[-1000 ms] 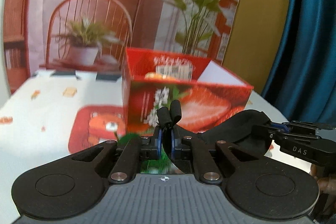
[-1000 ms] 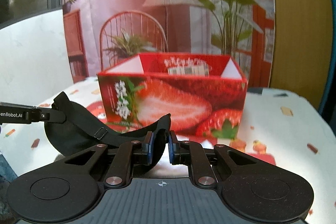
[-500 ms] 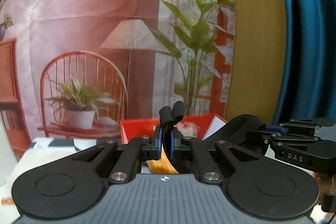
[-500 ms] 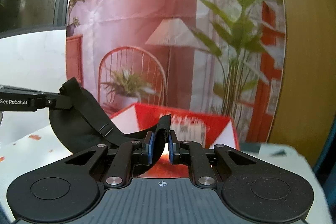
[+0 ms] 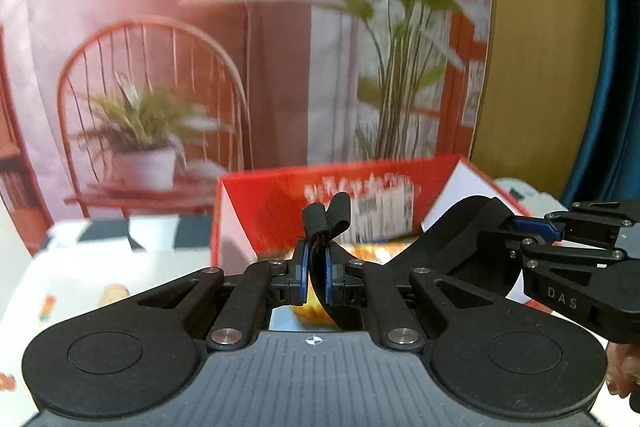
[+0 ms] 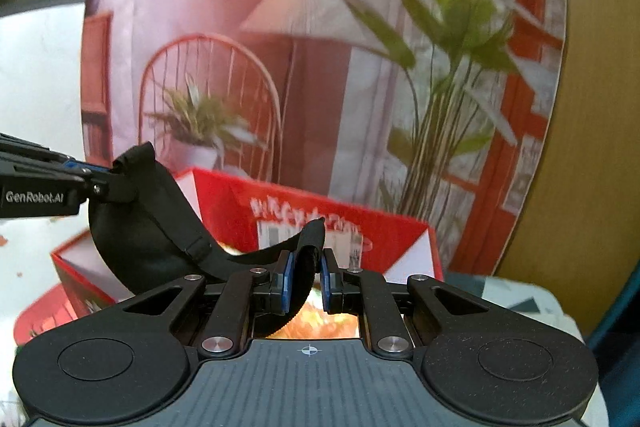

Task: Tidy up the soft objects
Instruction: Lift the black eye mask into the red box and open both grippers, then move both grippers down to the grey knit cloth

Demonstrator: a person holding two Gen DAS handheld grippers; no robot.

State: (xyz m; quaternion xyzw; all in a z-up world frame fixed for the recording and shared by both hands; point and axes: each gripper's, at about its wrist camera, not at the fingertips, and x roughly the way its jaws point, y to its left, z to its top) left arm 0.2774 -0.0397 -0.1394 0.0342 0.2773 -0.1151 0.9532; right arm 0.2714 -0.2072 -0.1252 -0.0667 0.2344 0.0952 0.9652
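Observation:
A black fabric eye mask (image 6: 140,227) with a strap hangs between my two grippers, above the open top of the red strawberry-print box (image 5: 280,203). My left gripper (image 5: 314,269) is shut on one folded end of the mask (image 5: 326,219). My right gripper (image 6: 306,273) is shut on the other end, and it shows at the right of the left wrist view (image 5: 532,231). The mask's body curves between them (image 5: 468,239). The box also shows in the right wrist view (image 6: 384,227), with orange items inside.
The box stands on a white patterned tablecloth (image 5: 80,279). Behind it hangs a printed backdrop with a chair, lamp and plants (image 5: 260,47). A blue curtain (image 5: 616,67) is at the right, and a yellow wall beside it.
Both grippers rose with the mask from in front of the box to above it, and now tilt down so the box's open top shows beneath the mask.

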